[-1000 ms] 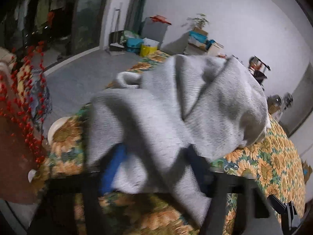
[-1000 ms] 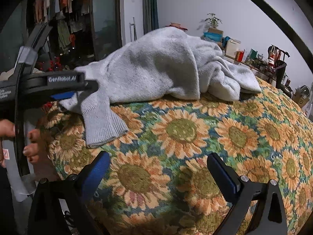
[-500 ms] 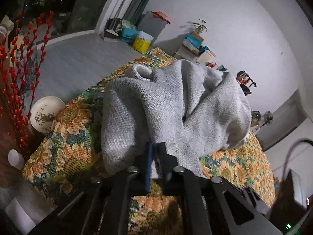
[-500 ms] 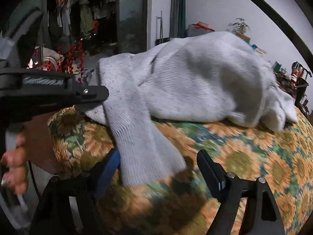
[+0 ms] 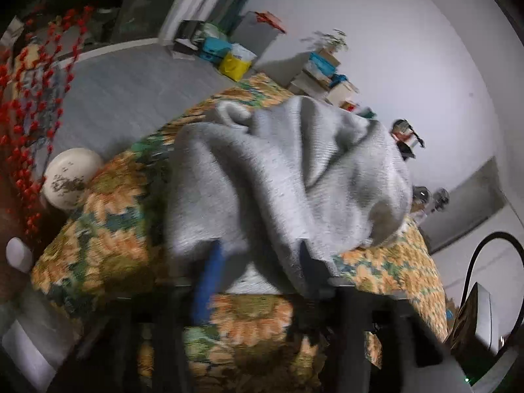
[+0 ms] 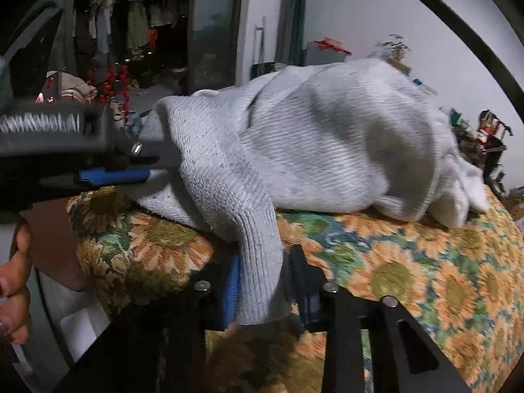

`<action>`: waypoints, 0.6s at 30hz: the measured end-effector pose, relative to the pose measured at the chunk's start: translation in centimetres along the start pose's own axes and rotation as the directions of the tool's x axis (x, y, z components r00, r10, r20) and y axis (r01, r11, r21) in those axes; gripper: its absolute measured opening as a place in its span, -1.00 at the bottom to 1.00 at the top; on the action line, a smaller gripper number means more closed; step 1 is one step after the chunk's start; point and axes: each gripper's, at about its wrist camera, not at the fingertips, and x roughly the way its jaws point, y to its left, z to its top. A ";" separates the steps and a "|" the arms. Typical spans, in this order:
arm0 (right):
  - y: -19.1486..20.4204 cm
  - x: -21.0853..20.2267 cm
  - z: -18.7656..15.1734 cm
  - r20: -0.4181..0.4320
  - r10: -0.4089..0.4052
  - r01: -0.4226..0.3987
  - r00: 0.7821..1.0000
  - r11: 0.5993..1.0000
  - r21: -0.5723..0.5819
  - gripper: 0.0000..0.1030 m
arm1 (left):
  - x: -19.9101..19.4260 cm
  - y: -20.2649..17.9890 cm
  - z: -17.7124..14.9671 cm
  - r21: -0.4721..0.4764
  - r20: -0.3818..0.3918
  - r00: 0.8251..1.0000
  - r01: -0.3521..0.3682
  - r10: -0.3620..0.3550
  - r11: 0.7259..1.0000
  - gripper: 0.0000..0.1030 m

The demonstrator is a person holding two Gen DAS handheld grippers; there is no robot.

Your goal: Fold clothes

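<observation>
1. We see a grey knitted sweater (image 6: 327, 137) lying in a crumpled heap on a table covered by a sunflower-print cloth (image 6: 425, 278).

2. Our right gripper (image 6: 262, 281) has the sweater's ribbed cuff (image 6: 262, 278) hanging between its two fingers. The blue pad (image 6: 231, 291) sits against the cuff's left edge and the dark finger (image 6: 303, 281) against its right edge. The fingers are closing, and both already appear to press on the knit.

3. From that cuff the sleeve runs up and away from the right fingers to the bulk of the sweater, which lies beyond them and to their right.

4. Our left gripper (image 5: 258, 265) stands with its fingers spread and opening. Sweater fabric lies in the gap between them. The blue finger (image 5: 209, 281) shows clear of the cloth on its left side, while the dark finger (image 5: 308, 262) is partly draped by a fold. That view is blurred, so we cannot tell for sure whether either finger presses on the knit.

5. In the right wrist view the left gripper comes in from the left edge, its blue finger tip at the sweater's near edge, and a hand (image 6: 13, 278) holds its handle below.

6. Left of the left fingers, past the table edge, sit a white bowl (image 5: 70, 180) and a spray of red berries (image 5: 26, 98).
</observation>
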 end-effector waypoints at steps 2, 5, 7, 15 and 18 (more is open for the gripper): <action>-0.1 -0.7 -0.2 0.017 -0.046 0.046 0.999 0.999 -0.004 -0.48 | 0.0 -0.6 0.1 0.011 0.007 1.000 0.008 -0.008 1.000 0.37; -0.6 -1.8 -0.9 0.039 -0.100 0.100 0.994 0.995 -0.014 -0.49 | 0.8 -1.3 0.1 0.010 -0.006 1.000 -0.003 0.003 1.000 0.37; -1.2 -2.3 -1.4 0.040 -0.109 0.110 0.993 0.994 -0.008 -0.49 | 1.4 -1.5 -0.1 -0.008 -0.023 1.000 0.009 -0.010 1.000 0.37; -2.3 -5.1 -3.2 0.063 -0.137 0.134 0.989 0.989 0.056 -0.50 | 3.2 -3.6 -2.6 -0.020 -0.111 0.983 0.144 -0.145 0.989 -0.74; -3.5 -6.3 -4.5 0.064 -0.169 0.164 0.984 0.983 0.082 -0.50 | 3.2 -5.1 -3.8 0.012 -0.125 0.976 0.179 -0.176 0.984 -0.76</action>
